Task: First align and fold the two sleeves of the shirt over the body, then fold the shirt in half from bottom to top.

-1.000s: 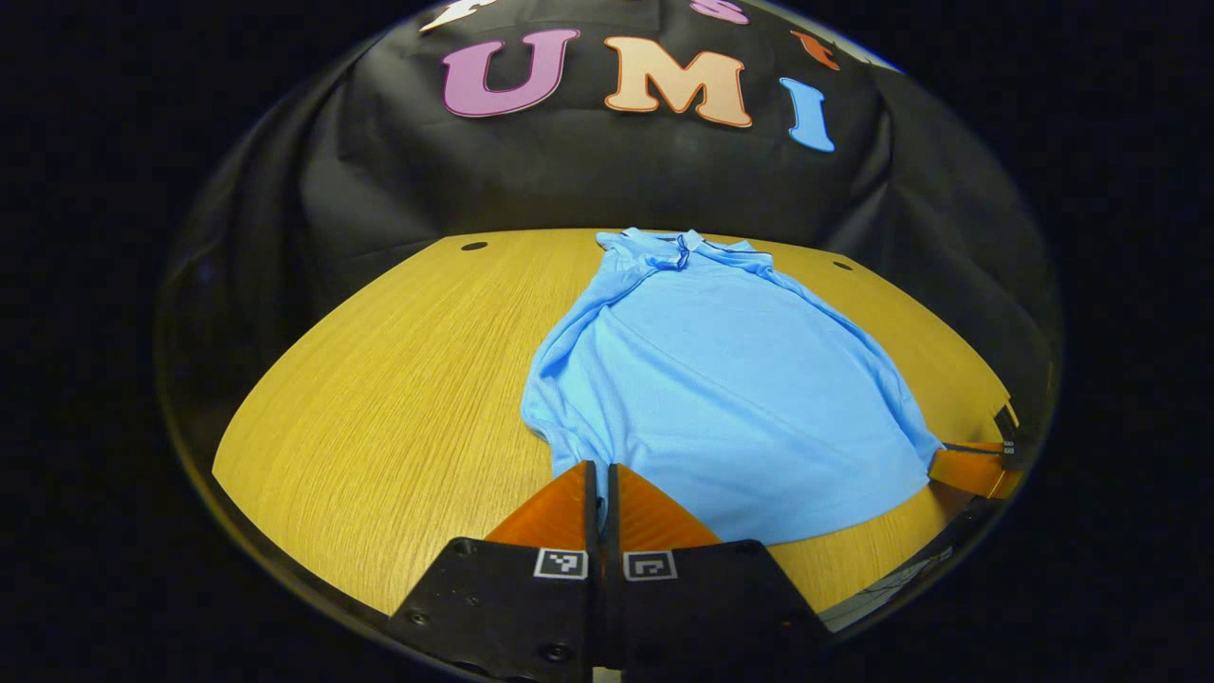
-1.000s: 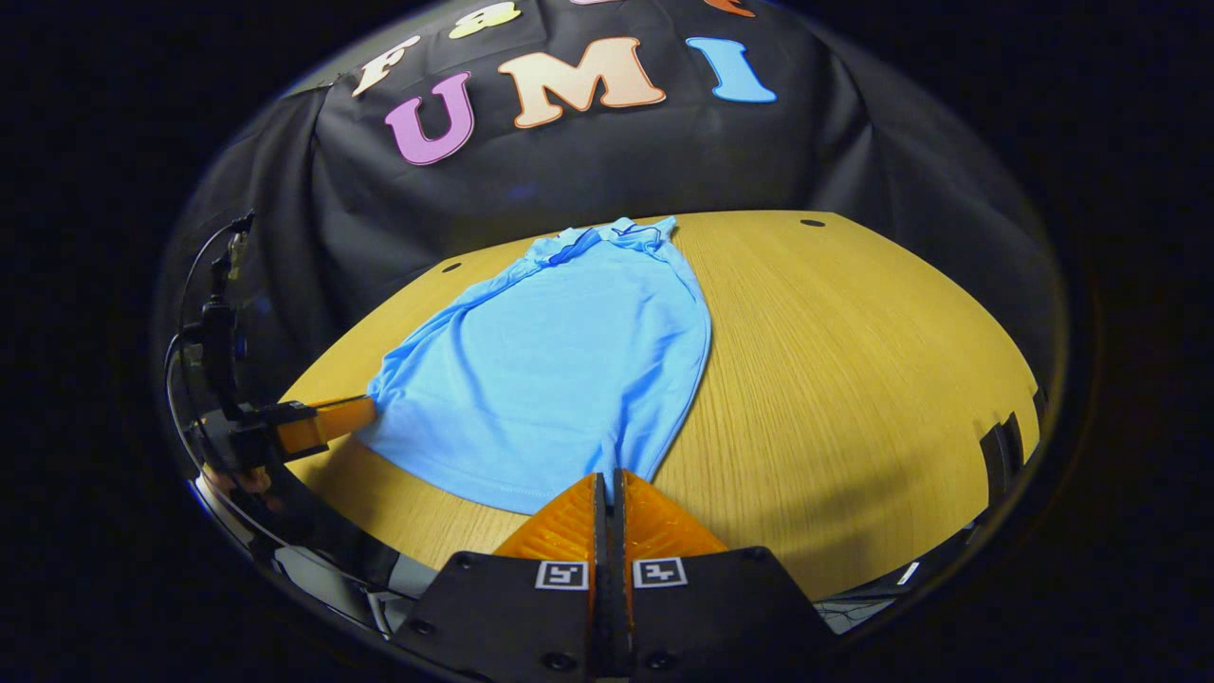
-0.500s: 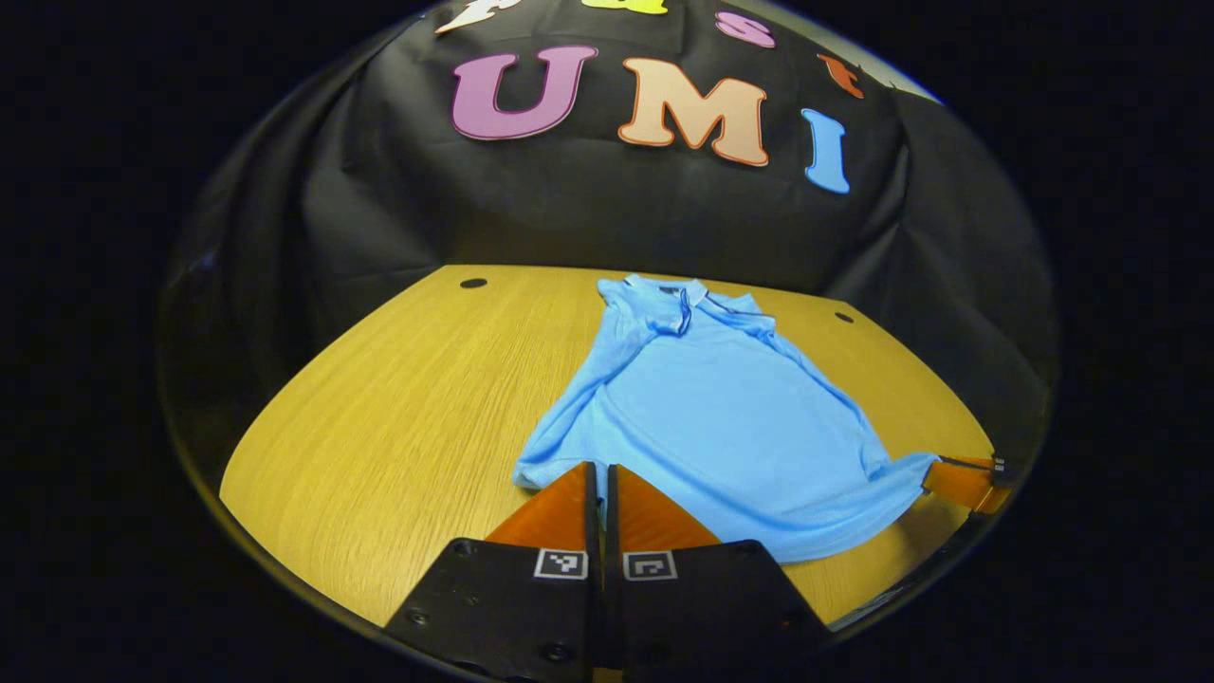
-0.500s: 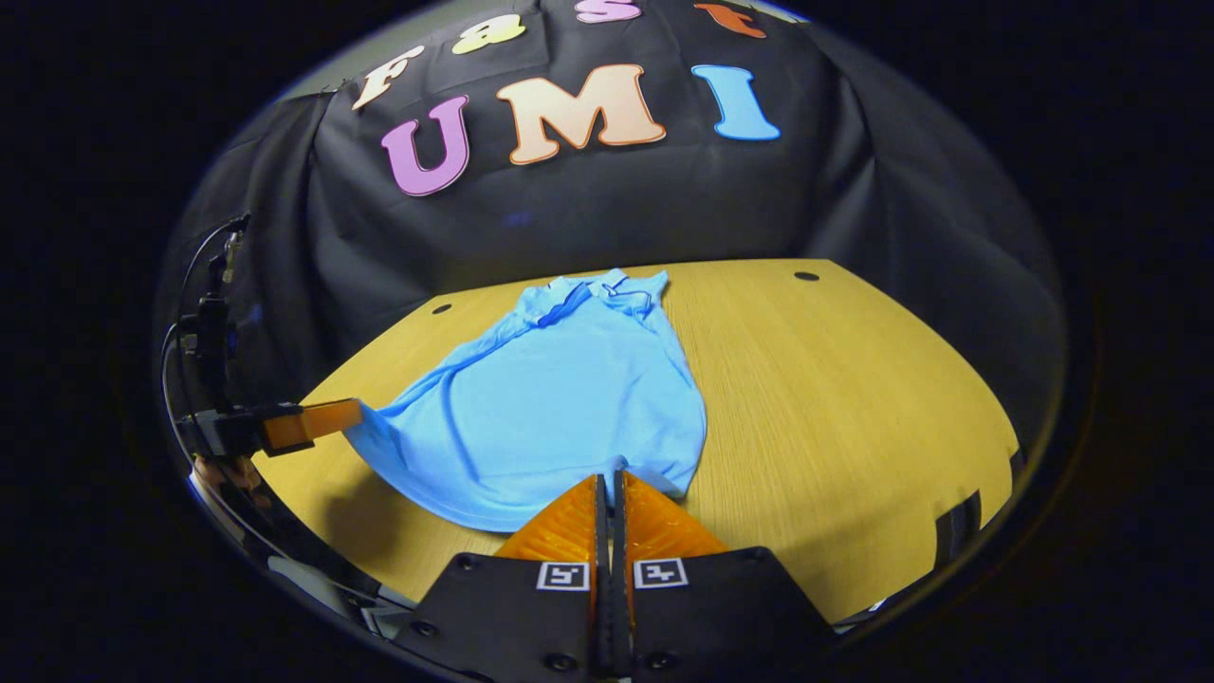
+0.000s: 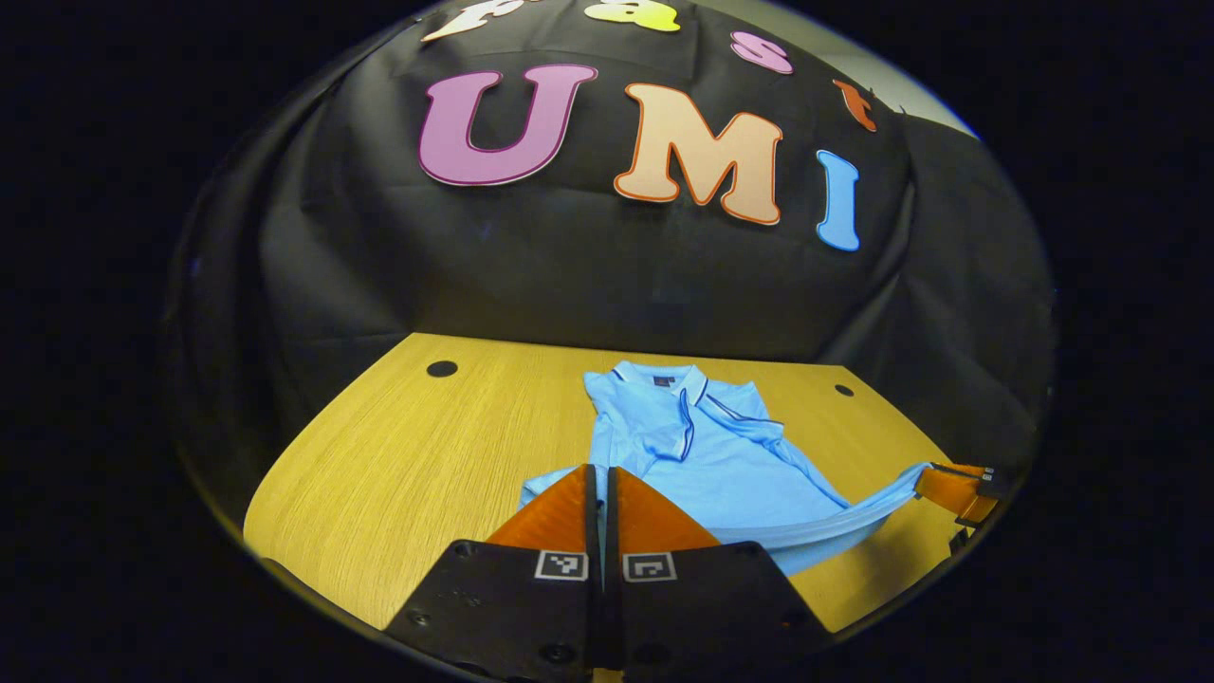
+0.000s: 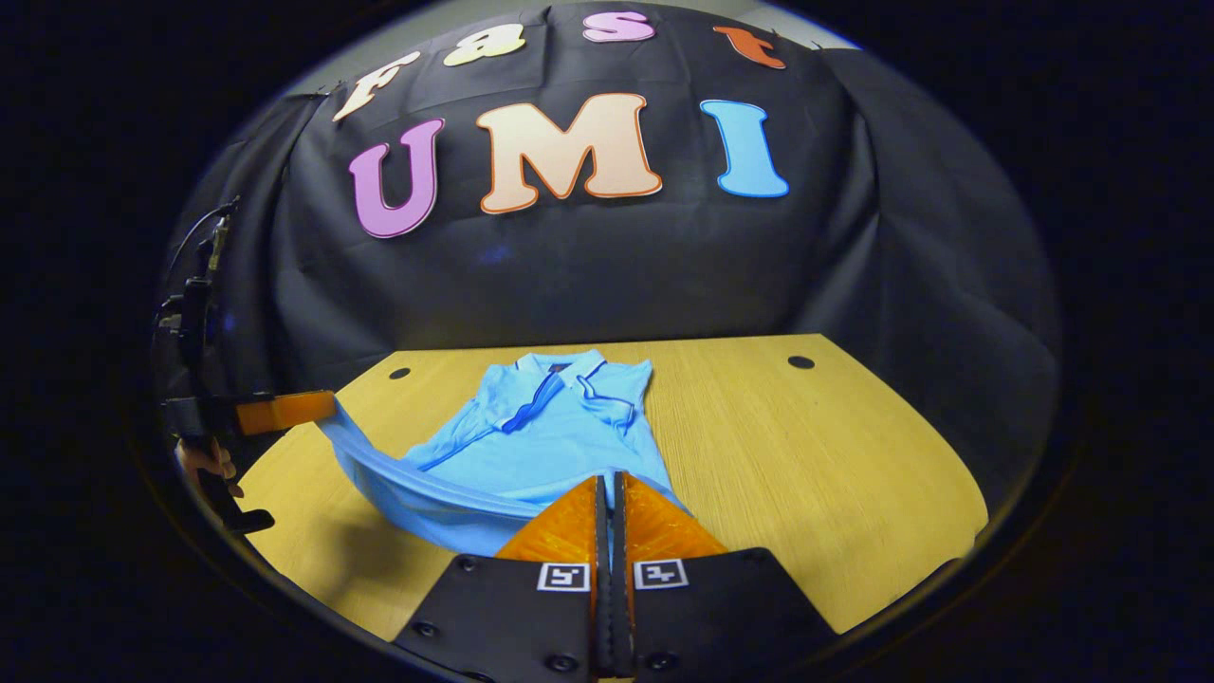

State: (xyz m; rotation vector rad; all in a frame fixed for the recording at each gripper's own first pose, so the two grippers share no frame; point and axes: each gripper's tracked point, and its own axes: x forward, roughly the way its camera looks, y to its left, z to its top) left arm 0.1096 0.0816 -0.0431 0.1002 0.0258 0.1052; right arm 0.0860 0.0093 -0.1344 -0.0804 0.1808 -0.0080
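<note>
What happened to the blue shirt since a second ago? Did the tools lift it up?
Yes. Both tools, left and right, stayed shut on the polo shirt's bottom hem and raised it off the wooden table, so the hem now hangs stretched between them. The collar end stayed lying on the table, and neither tool let go.

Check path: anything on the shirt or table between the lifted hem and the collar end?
Nothing visible. The hem hangs lifted between both grippers, left and right; shirt body up to the collar is bare, as is the table.
</note>
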